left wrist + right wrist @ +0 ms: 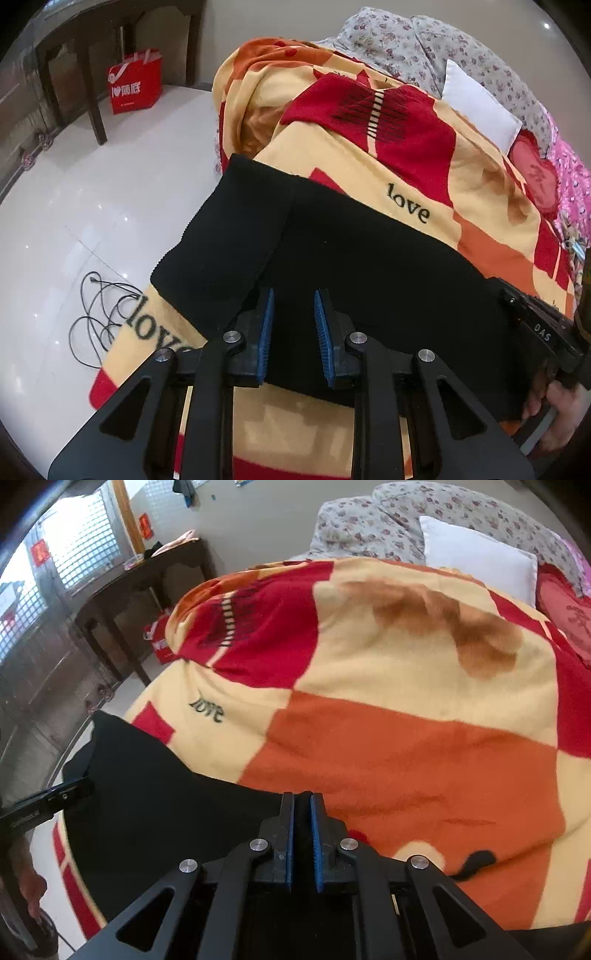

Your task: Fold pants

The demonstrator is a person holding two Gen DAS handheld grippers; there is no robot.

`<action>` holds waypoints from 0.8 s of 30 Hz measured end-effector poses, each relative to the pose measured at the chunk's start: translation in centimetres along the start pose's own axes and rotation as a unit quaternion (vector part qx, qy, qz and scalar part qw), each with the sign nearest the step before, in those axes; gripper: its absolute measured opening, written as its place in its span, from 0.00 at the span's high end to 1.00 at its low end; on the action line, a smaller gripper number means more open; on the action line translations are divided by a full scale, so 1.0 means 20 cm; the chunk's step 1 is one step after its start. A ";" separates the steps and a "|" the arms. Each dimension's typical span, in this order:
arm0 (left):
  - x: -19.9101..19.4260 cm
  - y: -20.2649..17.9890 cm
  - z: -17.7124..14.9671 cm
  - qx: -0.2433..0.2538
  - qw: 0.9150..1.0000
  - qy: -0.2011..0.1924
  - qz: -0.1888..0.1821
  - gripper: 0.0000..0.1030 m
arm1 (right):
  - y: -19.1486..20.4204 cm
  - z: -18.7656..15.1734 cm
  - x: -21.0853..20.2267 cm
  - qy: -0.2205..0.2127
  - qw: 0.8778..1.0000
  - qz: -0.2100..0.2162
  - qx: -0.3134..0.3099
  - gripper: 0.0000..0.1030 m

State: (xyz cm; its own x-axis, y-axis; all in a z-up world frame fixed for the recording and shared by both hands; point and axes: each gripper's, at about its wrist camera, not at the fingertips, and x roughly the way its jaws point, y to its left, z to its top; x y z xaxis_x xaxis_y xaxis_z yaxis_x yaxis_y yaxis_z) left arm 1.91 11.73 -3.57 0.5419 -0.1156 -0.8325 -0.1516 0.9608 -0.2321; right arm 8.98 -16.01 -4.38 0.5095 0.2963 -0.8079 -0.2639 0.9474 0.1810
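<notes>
Black pants [369, 251] lie spread along the near edge of a bed covered by a yellow, red and orange blanket [369, 177]. My left gripper [293, 297] stands over the pants with its blue pads apart; dark cloth shows in the gap and neither pad presses on it. In the right wrist view the pants [147, 794] run off to the left over the blanket [406, 738]. My right gripper [303, 799] has its pads pressed together on a fold of the black cloth at the pants' right edge. The other gripper's body [48, 803] shows at the far left.
A white pillow [476, 99] and floral bedding [406, 40] lie at the head of the bed. On the white tiled floor to the left stand a red bag [135, 81], a dark wooden table [92, 55] and a coiled black cable [99, 317].
</notes>
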 end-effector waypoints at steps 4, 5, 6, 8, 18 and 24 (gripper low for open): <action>-0.01 0.01 0.00 -0.005 1.000 0.005 -0.006 0.79 | -0.08 0.01 -0.02 -0.003 0.999 0.026 0.040 0.93; -0.01 0.00 0.00 -0.003 1.000 0.005 -0.002 0.79 | -0.08 0.01 -0.05 -0.008 0.999 0.022 0.040 0.93; -0.03 -0.01 0.00 -0.001 1.000 0.003 0.001 0.79 | -0.08 0.01 -0.08 -0.015 0.999 0.016 0.041 0.93; -0.05 -0.03 0.01 -0.001 1.000 -0.001 0.001 0.79 | -0.09 -0.01 -0.18 -0.024 0.999 0.000 0.041 0.90; -0.05 -0.28 -0.07 0.047 0.999 0.005 -0.021 0.74 | 0.08 -0.23 -0.24 -0.001 0.999 -0.004 -0.041 0.90; 0.03 -0.36 -0.11 0.055 0.998 0.008 0.018 0.74 | 0.03 -0.17 -0.19 -0.006 1.000 -0.018 -0.020 0.86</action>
State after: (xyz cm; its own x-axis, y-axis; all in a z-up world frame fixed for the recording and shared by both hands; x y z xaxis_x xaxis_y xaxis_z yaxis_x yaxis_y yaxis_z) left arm 1.55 4.19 -3.45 0.5244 -0.0846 -0.8473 -0.0779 0.9861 -0.1467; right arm 4.07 -16.90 -3.12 0.5289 0.2645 -0.8064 -0.2788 0.9516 0.1293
